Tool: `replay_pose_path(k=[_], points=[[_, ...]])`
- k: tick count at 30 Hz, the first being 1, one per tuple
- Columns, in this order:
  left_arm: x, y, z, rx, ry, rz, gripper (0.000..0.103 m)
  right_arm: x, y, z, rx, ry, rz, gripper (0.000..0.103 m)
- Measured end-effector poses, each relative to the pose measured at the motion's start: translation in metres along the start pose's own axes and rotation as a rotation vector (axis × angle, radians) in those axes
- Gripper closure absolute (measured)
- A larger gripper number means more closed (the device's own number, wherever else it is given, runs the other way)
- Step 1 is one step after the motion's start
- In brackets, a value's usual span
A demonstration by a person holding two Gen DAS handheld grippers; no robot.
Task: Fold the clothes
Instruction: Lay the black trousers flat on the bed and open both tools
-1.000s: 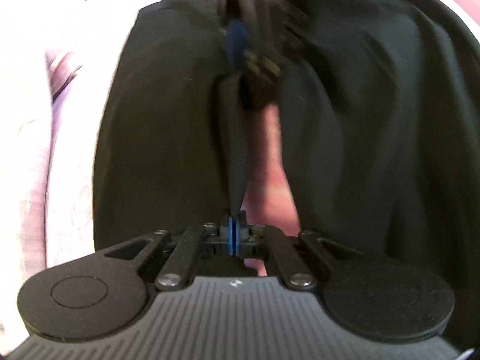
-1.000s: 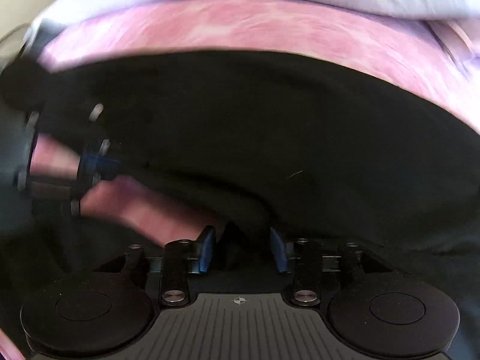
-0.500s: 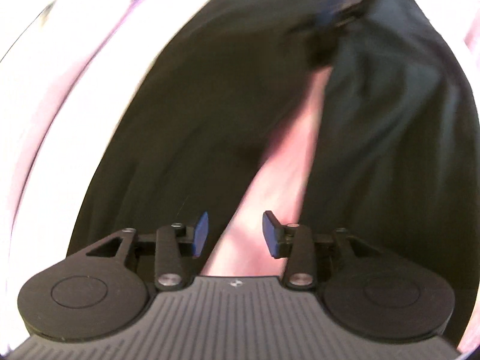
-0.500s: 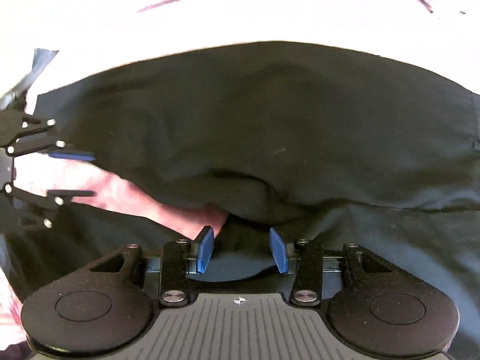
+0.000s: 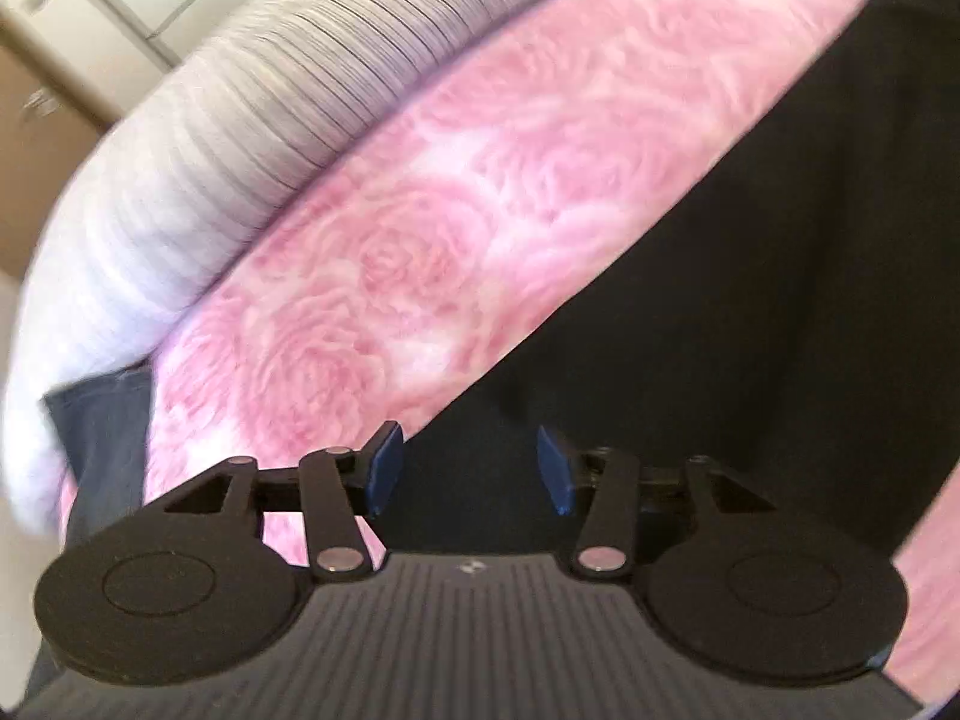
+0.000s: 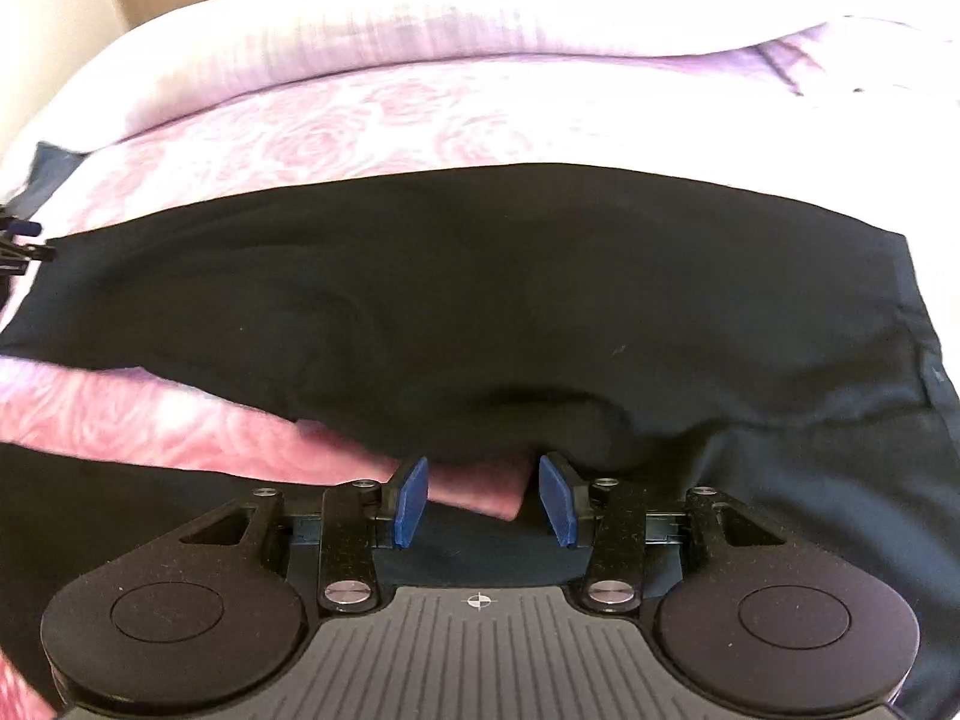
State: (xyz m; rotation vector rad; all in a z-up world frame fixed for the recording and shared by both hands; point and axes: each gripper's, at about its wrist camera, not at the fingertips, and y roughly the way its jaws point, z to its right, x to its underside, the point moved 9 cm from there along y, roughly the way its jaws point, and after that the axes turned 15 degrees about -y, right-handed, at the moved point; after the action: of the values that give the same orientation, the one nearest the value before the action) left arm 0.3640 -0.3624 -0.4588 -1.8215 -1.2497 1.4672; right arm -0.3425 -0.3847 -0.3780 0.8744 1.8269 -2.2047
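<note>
Left gripper (image 5: pixel 465 468) now wide open, empty; let go of black trousers (image 6: pixel 510 300) approx 1 s ago, swung to leg end. Right gripper (image 6: pixel 483 501) open too, at crotch. Trousers flat on pink bedspread (image 5: pixel 456 192); legs still apart, so fold prob. needs a regrip.

Bright daylight overexposes the pale bedding (image 6: pixel 540 18) in the right wrist view; the left wrist view is motion-blurred, fisheye-bent at the edges, and the black garment (image 6: pixel 510 300) shows little detail
</note>
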Motion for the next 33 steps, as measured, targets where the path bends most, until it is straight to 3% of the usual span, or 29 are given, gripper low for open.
replay_pose_path(k=[2,3,4,7,8,10,15,19,25,29,33], points=[[-0.002,0.023,0.001,0.05,0.034,-0.001,0.059,0.003,-0.005,-0.024,0.05,0.009,0.001,0.058],[-0.003,0.035,0.002,0.075,0.051,-0.001,0.07,0.004,-0.008,-0.037,0.073,0.014,0.001,0.058],[-0.006,0.045,-0.004,0.035,0.068,0.016,0.096,0.006,-0.012,-0.051,0.089,0.022,-0.002,0.058],[-0.021,0.073,-0.03,-0.061,0.064,0.055,0.103,0.009,-0.027,-0.09,0.134,0.045,-0.012,0.058],[-0.021,0.086,-0.039,-0.071,0.048,0.023,0.103,0.01,-0.033,-0.104,0.149,0.051,-0.016,0.058],[-0.025,0.092,-0.043,-0.032,0.061,0.036,0.102,0.011,-0.043,-0.127,0.16,0.059,-0.027,0.058],[-0.031,0.048,-0.059,-0.006,-0.075,0.096,0.08,0.014,-0.063,-0.174,0.148,0.1,-0.058,0.057],[-0.016,-0.016,-0.048,0.038,-0.094,0.08,0.067,0.026,-0.077,-0.188,0.134,0.177,-0.103,0.056],[0.025,-0.126,-0.021,0.119,-0.174,0.037,0.04,0.063,-0.116,-0.177,0.154,0.416,-0.201,0.039],[0.059,-0.187,-0.002,0.155,-0.214,-0.004,0.035,0.089,-0.162,-0.157,0.226,0.568,-0.205,0.033],[0.096,-0.232,0.013,0.152,-0.198,-0.047,0.03,0.11,-0.209,-0.142,0.299,0.633,-0.18,0.03]])
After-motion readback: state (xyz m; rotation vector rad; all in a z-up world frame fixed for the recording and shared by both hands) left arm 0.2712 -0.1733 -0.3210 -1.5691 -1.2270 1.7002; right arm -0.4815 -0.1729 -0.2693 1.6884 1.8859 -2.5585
